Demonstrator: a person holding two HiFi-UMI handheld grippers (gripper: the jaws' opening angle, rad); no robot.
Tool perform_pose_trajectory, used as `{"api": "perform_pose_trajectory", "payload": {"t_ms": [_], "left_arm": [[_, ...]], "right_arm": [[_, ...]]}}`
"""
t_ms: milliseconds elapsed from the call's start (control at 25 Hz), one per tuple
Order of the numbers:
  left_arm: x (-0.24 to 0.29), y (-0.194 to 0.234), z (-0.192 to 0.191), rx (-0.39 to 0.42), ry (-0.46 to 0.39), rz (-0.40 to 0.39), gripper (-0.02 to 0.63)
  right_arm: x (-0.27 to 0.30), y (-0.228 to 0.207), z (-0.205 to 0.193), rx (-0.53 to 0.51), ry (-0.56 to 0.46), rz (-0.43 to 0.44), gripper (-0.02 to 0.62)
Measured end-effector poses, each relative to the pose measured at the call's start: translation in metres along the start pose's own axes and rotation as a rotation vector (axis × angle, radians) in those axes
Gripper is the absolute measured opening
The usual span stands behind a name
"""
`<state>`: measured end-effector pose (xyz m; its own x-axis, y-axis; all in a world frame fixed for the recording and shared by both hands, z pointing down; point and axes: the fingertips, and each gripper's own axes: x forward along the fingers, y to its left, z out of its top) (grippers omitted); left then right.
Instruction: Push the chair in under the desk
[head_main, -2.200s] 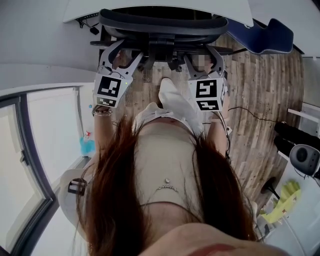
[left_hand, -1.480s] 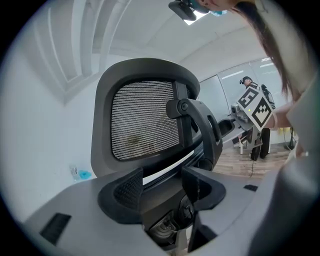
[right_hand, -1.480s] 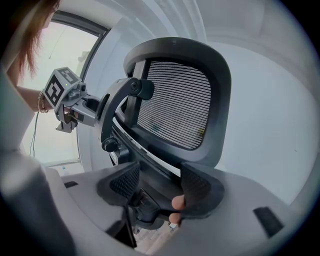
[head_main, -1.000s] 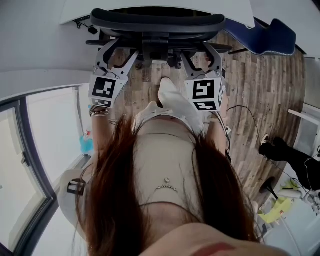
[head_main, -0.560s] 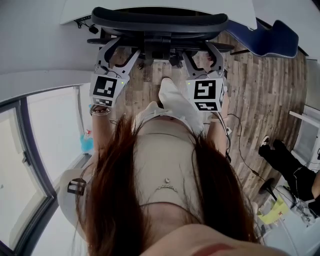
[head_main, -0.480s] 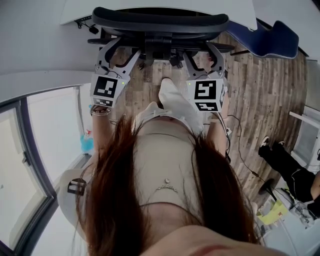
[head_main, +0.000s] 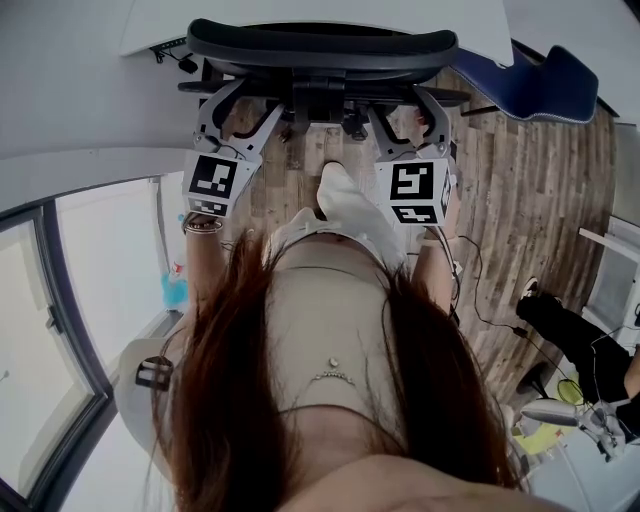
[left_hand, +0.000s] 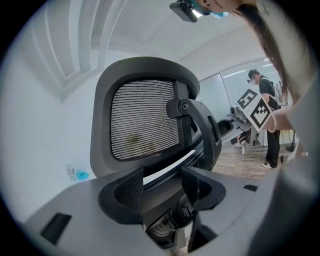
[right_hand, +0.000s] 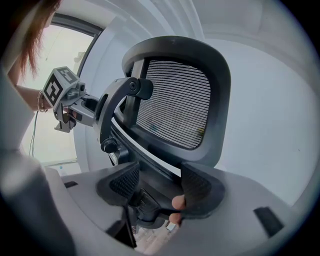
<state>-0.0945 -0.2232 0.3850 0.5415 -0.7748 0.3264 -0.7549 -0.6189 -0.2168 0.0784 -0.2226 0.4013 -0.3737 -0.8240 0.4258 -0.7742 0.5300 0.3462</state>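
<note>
The black mesh-back office chair (head_main: 320, 45) stands at the white desk (head_main: 300, 12), its backrest towards me. My left gripper (head_main: 237, 105) is open at the left of the chair's back frame, below the backrest. My right gripper (head_main: 405, 112) is open at the frame's right side. In the left gripper view the chair's mesh back (left_hand: 145, 125) rises above the left gripper (left_hand: 161, 186), and a dark bar of the chair's lower frame crosses between its pads. In the right gripper view the mesh back (right_hand: 175, 102) stands above the right gripper (right_hand: 160, 186), with the lower frame lying in its gap.
A blue chair (head_main: 540, 80) stands at the upper right on the wooden floor (head_main: 520, 200). Cables (head_main: 480, 290) trail over the floor at the right. A person's dark legs (head_main: 565, 330) are at the right edge. A glass partition (head_main: 60, 300) runs along the left.
Chair and grippers have barely shifted against the desk. The person at the right edge has moved about.
</note>
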Motion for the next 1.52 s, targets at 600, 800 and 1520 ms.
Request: {"api": "perform_pose_trajectory", "payload": {"t_ms": [600, 800, 1520], "left_arm": [[0.010, 0.006, 0.005, -0.008, 0.013, 0.014, 0.235], [0.018, 0.005, 0.004, -0.007, 0.016, 0.017, 0.235], [0.052, 0.022, 0.014, 0.006, 0.001, -0.003, 0.236]], "right_arm": [[0.008, -0.013, 0.003, -0.013, 0.017, 0.002, 0.268], [0.013, -0.017, 0.001, -0.015, -0.001, 0.004, 0.268], [0.034, -0.042, 0.002, 0.005, 0.008, -0.017, 0.268]]}}
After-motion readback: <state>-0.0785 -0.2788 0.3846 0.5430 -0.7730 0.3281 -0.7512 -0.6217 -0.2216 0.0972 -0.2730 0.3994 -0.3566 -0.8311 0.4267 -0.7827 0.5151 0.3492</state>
